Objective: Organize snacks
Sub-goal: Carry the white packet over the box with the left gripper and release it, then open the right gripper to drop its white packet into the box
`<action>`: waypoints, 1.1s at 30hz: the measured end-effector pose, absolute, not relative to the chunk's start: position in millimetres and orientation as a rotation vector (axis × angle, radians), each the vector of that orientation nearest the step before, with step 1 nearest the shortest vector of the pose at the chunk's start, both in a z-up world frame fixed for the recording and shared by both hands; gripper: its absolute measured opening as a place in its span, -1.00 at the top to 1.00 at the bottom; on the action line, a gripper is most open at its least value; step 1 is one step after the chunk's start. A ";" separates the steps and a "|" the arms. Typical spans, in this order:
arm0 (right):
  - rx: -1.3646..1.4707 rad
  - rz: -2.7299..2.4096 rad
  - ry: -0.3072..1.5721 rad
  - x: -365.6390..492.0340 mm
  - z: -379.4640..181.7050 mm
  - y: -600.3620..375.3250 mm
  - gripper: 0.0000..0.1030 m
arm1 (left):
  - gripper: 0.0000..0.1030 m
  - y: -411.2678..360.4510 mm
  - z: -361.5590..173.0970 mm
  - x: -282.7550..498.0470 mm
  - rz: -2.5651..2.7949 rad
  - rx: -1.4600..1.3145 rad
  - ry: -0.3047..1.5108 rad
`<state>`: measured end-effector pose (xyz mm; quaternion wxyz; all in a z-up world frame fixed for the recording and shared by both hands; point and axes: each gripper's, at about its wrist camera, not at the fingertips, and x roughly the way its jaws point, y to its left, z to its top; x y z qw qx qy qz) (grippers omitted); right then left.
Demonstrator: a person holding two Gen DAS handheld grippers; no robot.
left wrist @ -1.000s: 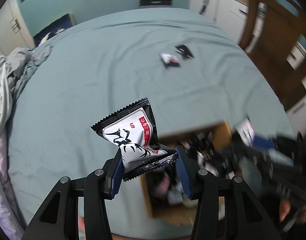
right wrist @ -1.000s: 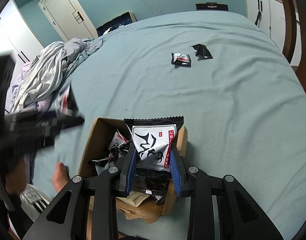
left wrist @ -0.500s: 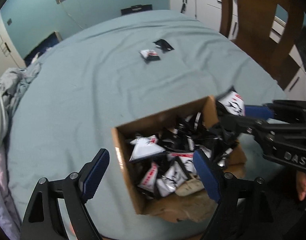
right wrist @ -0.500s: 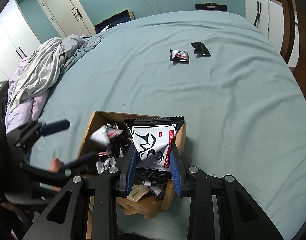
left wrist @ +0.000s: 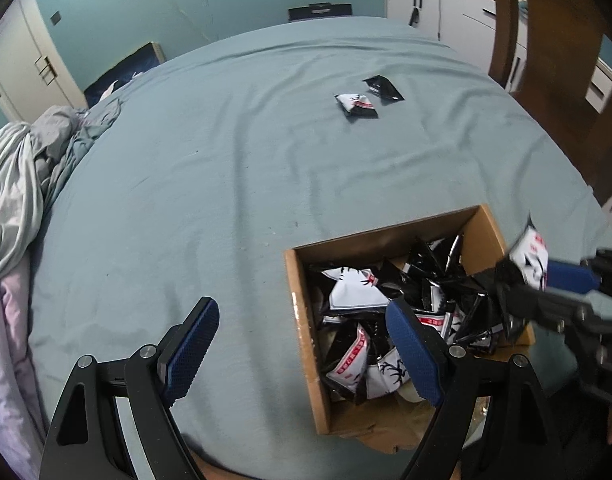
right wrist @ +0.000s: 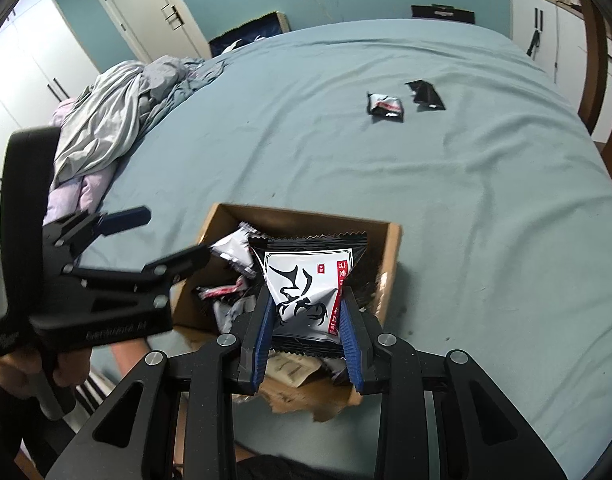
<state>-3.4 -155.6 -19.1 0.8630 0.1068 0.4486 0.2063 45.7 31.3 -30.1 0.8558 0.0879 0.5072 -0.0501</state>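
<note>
Right wrist view alone shows a hand (right wrist: 46,376) gripping the handle of the left tongs (right wrist: 174,236) and the full face of the snack packet (right wrist: 308,292) pinched between the right tongs (right wrist: 306,344) above the cardboard box (right wrist: 392,264); left wrist view instead looks straight down into the box (left wrist: 302,340), heaped with matching black-and-white packets, and catches only the held packet's edge (left wrist: 530,256) at the right tongs (left wrist: 546,276). A second ago the left tongs (left wrist: 302,340) clamped a packet of their own; they have since sprung apart and stand spread and empty over the box's near-left wall, that packet now lying in the heap. Two loose packets (right wrist: 386,106) rest well up the bed (right wrist: 486,208). The held packet carries a black brush-stroke design and red vertical characters too small to read.
</note>
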 end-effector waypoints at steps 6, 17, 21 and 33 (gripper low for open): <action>0.229 0.520 0.991 -1.0 -23.6 -146.0 0.31 | -0.68 32.8 -33.0 48.1 -0.101 0.171 1.084; 0.226 0.399 0.950 10.1 -12.4 -172.3 -0.16 | -0.68 32.5 -31.8 48.9 -0.095 0.176 1.072; 0.183 0.339 0.933 19.4 -6.3 -183.6 -0.16 | -0.68 33.1 -29.6 49.6 -0.080 0.183 1.053; 0.220 0.238 0.968 64.9 -16.1 -199.0 -0.17 | -0.68 31.1 -28.3 57.6 -0.084 0.178 1.059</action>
